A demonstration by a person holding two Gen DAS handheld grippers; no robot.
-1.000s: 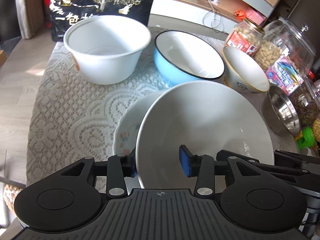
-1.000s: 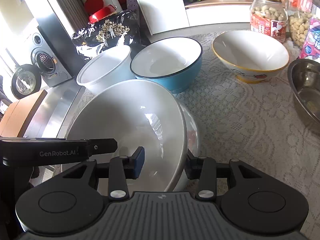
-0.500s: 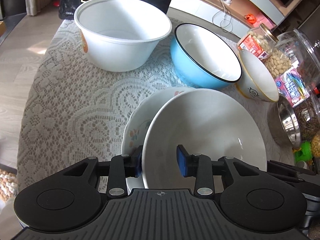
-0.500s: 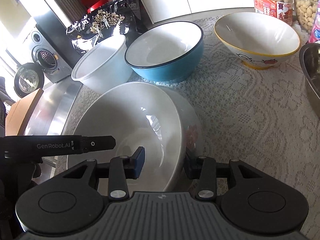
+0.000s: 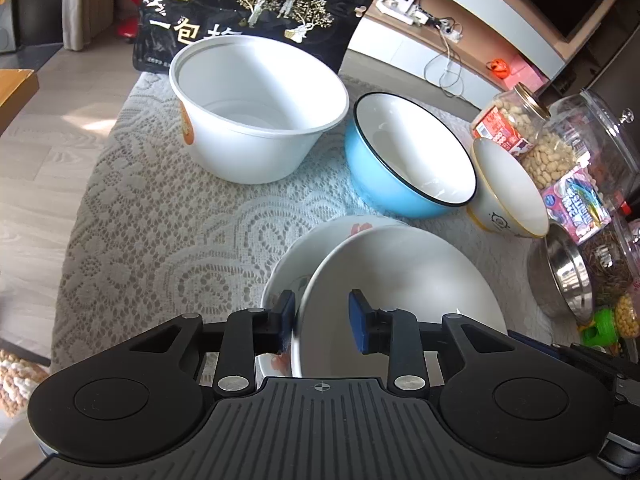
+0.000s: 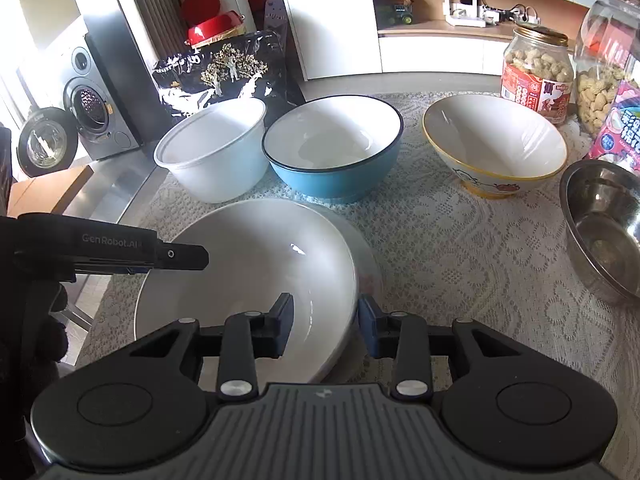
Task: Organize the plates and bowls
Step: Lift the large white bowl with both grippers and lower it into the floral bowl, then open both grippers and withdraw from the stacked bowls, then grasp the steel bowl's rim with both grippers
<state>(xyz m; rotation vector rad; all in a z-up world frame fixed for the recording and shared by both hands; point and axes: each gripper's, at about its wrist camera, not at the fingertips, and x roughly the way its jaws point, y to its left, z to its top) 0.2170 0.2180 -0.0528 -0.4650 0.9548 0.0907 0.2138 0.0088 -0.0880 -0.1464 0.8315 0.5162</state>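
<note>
Counter [image 6: 460, 264], lace-covered, carries everything.

Plain white bowl [image 5: 400, 280], widest piece here: nested, tilted, in a floral-printed bowl [image 5: 286, 276] at the near edge. One stack begun; seating looks unfinished.

White plastic tub [image 5: 256, 108], far left: empty, standing alone.

Blue bowl [image 6: 334, 152], dark rim, beside the tub: empty, alone.

Yellow-rimmed bowl [image 6: 494, 146], right of the blue one: empty, alone.

Steel bowl [image 6: 604, 224], right edge: appears empty. So four pieces are unsorted, and I judge the task well short of half done.

Jars: peanut jar [image 6: 536, 70] nearly full; a clear lidded jar [image 5: 592, 140] beside it, holding peanuts and bright packets.

Left hand-held gripper [image 5: 322, 322]: straddles the white bowl's near-left rim, one pad outside, one inside. Jaws have just been closing, with the rim between them; outer pad is at the wall, inner pad shows a gap. Not a firm clamp yet.

Right hand-held gripper [image 6: 325, 326]: straddles the same bowl's right rim. Jaws have just been closing; daylight shows on both sides of the rim, so no grip.
</note>
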